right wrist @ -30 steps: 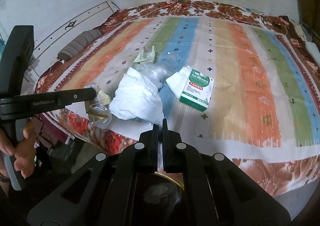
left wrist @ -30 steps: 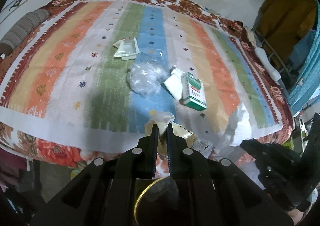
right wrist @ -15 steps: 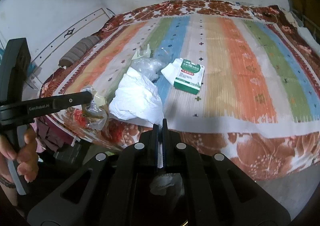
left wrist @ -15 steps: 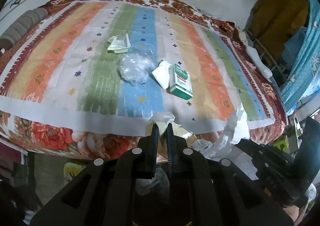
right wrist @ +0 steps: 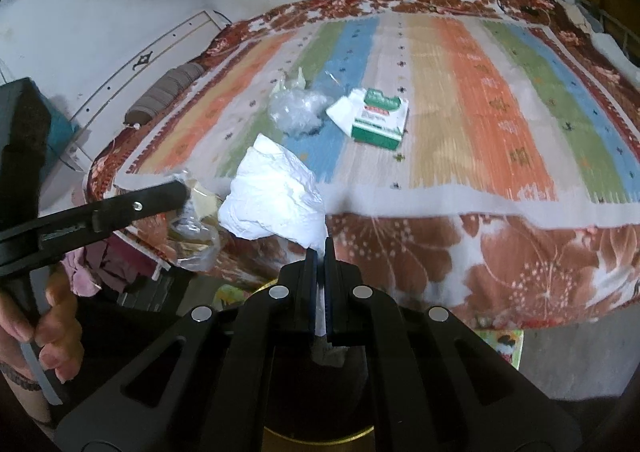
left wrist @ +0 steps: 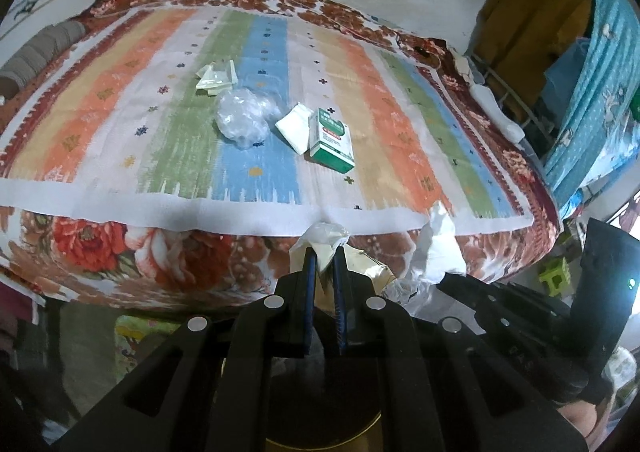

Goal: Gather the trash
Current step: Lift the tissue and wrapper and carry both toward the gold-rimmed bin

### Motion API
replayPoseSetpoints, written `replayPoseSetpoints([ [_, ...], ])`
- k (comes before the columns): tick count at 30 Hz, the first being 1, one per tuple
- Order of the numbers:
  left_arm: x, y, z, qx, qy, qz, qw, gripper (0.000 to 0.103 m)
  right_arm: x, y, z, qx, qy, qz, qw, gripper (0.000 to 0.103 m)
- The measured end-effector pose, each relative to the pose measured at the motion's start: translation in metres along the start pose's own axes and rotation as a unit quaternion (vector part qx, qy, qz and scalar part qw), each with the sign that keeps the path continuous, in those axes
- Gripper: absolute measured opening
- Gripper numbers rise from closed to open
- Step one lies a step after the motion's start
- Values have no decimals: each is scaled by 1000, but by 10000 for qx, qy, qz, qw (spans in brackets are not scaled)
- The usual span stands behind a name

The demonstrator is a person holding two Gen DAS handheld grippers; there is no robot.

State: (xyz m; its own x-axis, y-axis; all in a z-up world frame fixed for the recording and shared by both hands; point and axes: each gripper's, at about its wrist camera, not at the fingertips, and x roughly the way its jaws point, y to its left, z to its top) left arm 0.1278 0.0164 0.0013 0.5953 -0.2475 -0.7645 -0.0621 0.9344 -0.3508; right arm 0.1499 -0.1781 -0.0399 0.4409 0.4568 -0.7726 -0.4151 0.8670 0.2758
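Observation:
My left gripper (left wrist: pixel 324 252) is shut on a crumpled yellowish wrapper with clear plastic (left wrist: pixel 326 240), held just off the bed's front edge; from the right wrist view the same wrapper (right wrist: pixel 196 220) hangs from its fingers. My right gripper (right wrist: pixel 319 246) is shut on a crumpled white paper (right wrist: pixel 276 200), which also shows in the left wrist view as white paper (left wrist: pixel 440 240). On the striped bedspread (left wrist: pixel 120 124) lie a green and white box (left wrist: pixel 332 142), a folded white paper (left wrist: pixel 294 126), a clear plastic wad (left wrist: pixel 244 118) and a pale packet (left wrist: pixel 216 78).
A rolled grey pillow (right wrist: pixel 166 98) lies at the bed's left side by the wall. A blue curtain (left wrist: pixel 596 92) and a rack stand to the right of the bed. Below the grippers sits a dark round container with a gold rim (right wrist: pixel 320 434). A hand (right wrist: pixel 48 316) grips the left tool.
Both grippers have drawn back from the bed with their trash still held. The bed's front edge and floral side now fill the lower view, and the trash left on the bedspread looks farther away.

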Motion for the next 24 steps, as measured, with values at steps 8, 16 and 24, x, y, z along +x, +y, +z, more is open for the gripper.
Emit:
replayPoseSetpoints([
  [8,3,-2,-25,-65,119,-99,9999,8,0,2,-17,6,130,28,9999,2],
  [16,2,-4,-43,-43,168,-29,9998,8,2,1,-36,48,294,-44,9995,2],
  [24,9,-10,-61,63,349,220,9991,9,7,4,-55,116,489,-131,9986,2],
])
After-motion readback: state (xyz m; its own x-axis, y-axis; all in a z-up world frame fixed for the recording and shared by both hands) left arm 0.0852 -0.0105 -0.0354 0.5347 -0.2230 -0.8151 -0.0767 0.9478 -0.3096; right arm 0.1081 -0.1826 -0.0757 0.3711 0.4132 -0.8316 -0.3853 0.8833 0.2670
